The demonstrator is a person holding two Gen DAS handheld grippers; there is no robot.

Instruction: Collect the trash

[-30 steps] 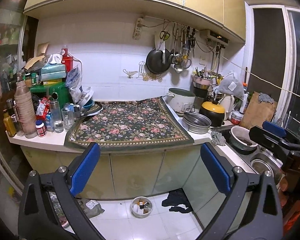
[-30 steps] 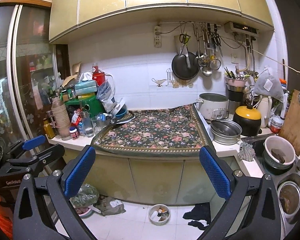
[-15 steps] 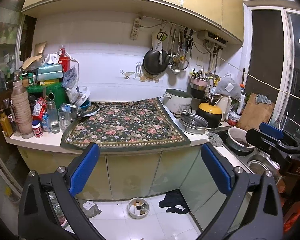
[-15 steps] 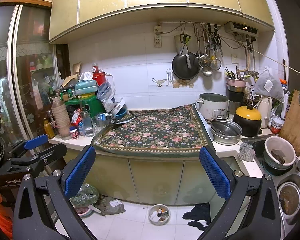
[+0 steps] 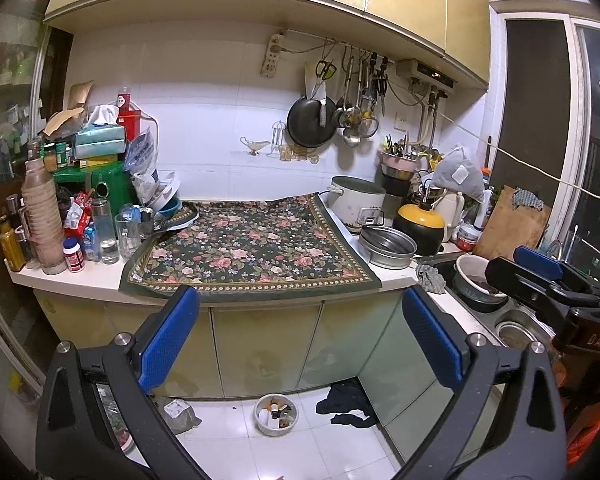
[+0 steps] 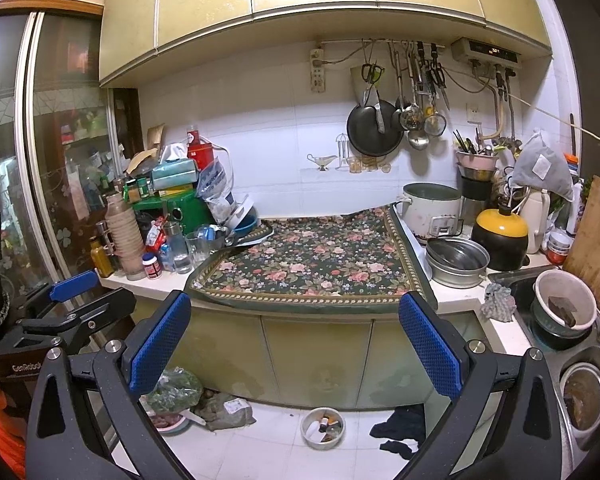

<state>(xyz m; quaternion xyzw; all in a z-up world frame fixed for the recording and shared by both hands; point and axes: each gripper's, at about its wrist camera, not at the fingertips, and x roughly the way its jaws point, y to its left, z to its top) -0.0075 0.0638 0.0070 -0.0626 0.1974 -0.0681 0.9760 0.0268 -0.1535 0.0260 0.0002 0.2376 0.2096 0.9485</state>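
My left gripper (image 5: 300, 320) is open and empty, held in the air in front of the kitchen counter. My right gripper (image 6: 296, 324) is open and empty too, beside it; it shows at the right edge of the left wrist view (image 5: 540, 280). The left gripper shows at the left edge of the right wrist view (image 6: 72, 300). On the floor under the counter lie a small white bowl of scraps (image 6: 323, 427), a crumpled grey bag (image 6: 228, 410), a green plastic bag (image 6: 174, 390) and a dark cloth (image 6: 400, 432). Both grippers are well above and short of these.
A floral cloth (image 5: 244, 248) covers the counter. Bottles, glasses and boxes crowd its left end (image 5: 84, 208). A rice cooker (image 5: 356, 202), metal pot (image 5: 388, 246) and yellow-lidded pot (image 5: 420, 226) stand right. A sink with bowls (image 6: 564, 312) is at far right.
The left gripper has drifted slightly back and left, so the counter sits a little further right and lower in view. The right gripper has barely moved. Both stay open.
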